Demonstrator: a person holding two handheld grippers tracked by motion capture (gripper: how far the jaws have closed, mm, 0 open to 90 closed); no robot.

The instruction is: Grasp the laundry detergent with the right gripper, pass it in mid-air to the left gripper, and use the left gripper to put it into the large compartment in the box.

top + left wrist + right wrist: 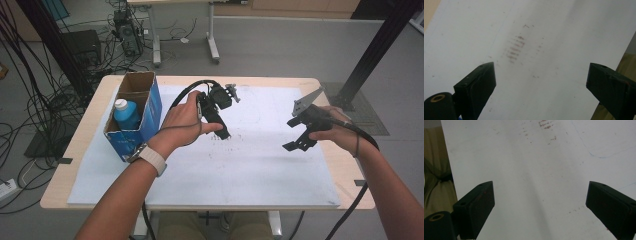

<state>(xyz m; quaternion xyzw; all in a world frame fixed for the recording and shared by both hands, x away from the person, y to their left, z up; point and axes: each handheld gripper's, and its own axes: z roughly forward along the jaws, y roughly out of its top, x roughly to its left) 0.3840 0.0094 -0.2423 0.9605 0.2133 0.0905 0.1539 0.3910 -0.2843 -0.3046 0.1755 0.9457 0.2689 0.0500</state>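
My left gripper (220,131) hangs over the middle of the white sheet (250,165), held by a hand with a watch on its wrist. In the left gripper view its jaws stand wide apart, so the gripper (540,72) is open and holds nothing, with reddish smudges (515,47) on the sheet below. My right gripper (294,134) hovers at the right of the sheet, also open and with nothing in it (540,192). A blue cardboard box (150,107) stands at the table's left, and a blue bottle (125,114) with a white cap sits inside it.
The wooden table (65,165) shows as a rim around the white sheet. A black frame post (375,50) rises at the back right. Cables and equipment (125,30) lie on the floor behind and to the left. A faint blue pen line (599,156) crosses the sheet.
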